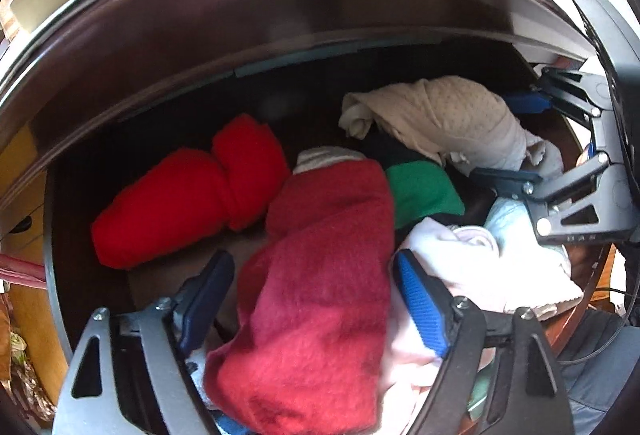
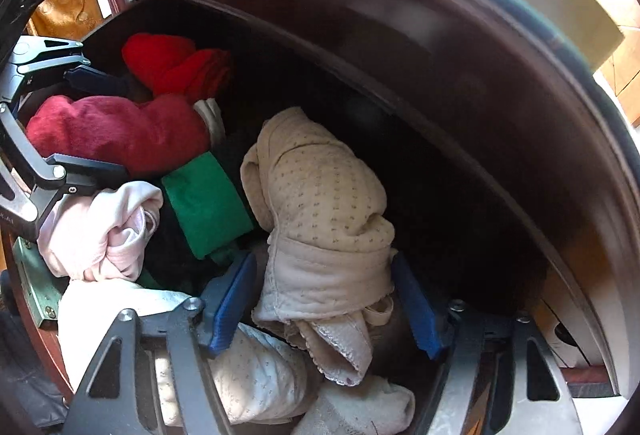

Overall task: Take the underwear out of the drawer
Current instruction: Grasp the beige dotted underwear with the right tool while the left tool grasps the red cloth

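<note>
1. The left tongs (image 1: 314, 299) stand wide apart inside the drawer (image 1: 280, 47). Between the two fingers lies a dark red fuzzy garment (image 1: 320, 295). The blue pad of one finger (image 1: 424, 311) is just beside its edge and rests against a pale pink cloth (image 1: 472, 267); whether the other finger touches the red cloth I cannot tell.

2. The right tongs (image 2: 324, 305) are also apart, one finger on each side of the beige dotted underwear (image 2: 324, 211). The blue fingers (image 2: 232, 299) are very near its lower part, but a firm clamp is not visible.

3. The beige underwear is a crumpled bundle with small dots and a lace edge hanging at the bottom. It lies in the drawer on top of other clothes, toward the right side of the pile as the left wrist view shows it.

4. Around it are a green cloth (image 2: 204, 203), the dark red garment to the left, a bright red roll (image 1: 192, 191) farther back, and a white patterned cloth (image 2: 256, 379) below.

5. The drawer is of dark wood, and its inside is in shadow.
</note>
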